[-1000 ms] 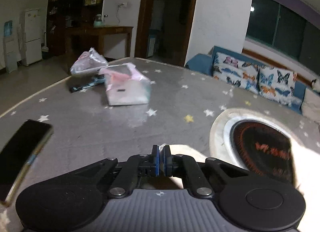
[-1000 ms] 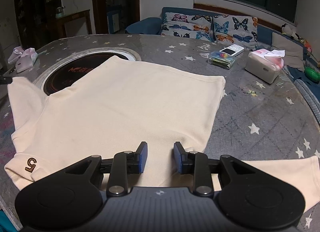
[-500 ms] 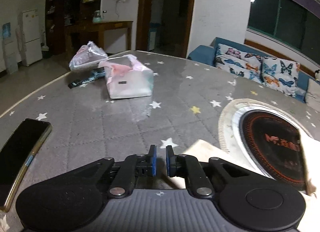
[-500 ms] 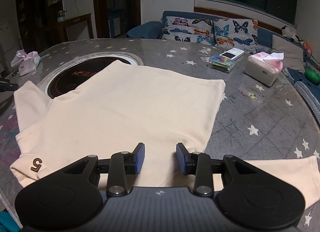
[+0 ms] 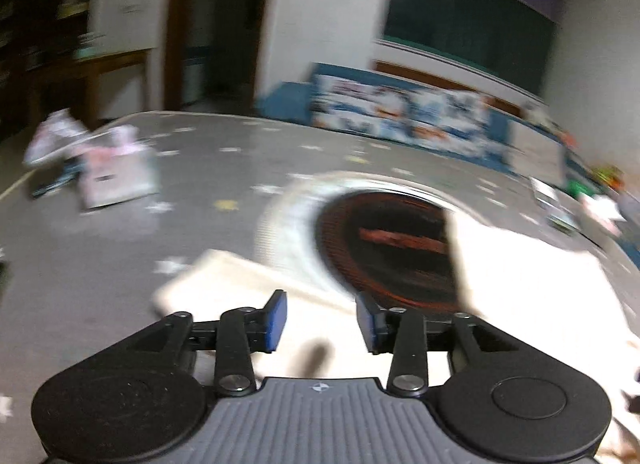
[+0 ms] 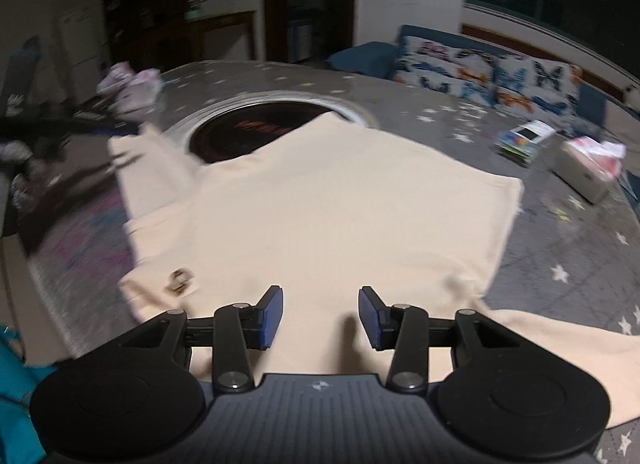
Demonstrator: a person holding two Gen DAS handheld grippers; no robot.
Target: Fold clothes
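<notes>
Now that the left gripper (image 5: 321, 320) has opened, its jaws stand apart over the cream shirt's (image 6: 332, 203) sleeve (image 5: 224, 284), let go near the table's (image 5: 120, 232) left edge beside the round burner (image 5: 384, 240). Right gripper (image 6: 320, 314) stays apart, empty, over the hem. Judged: sleeve released, next fold pending. Earlier, left was clamped shut.

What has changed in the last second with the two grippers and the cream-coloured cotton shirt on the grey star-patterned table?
The left gripper was shut on the cream-coloured cotton shirt a second ago; it has opened wide, let the cloth go and swung right, toward the round dark hotplate. The right gripper opened a little wider. The shirt stayed flat on the grey star-patterned table.
</notes>
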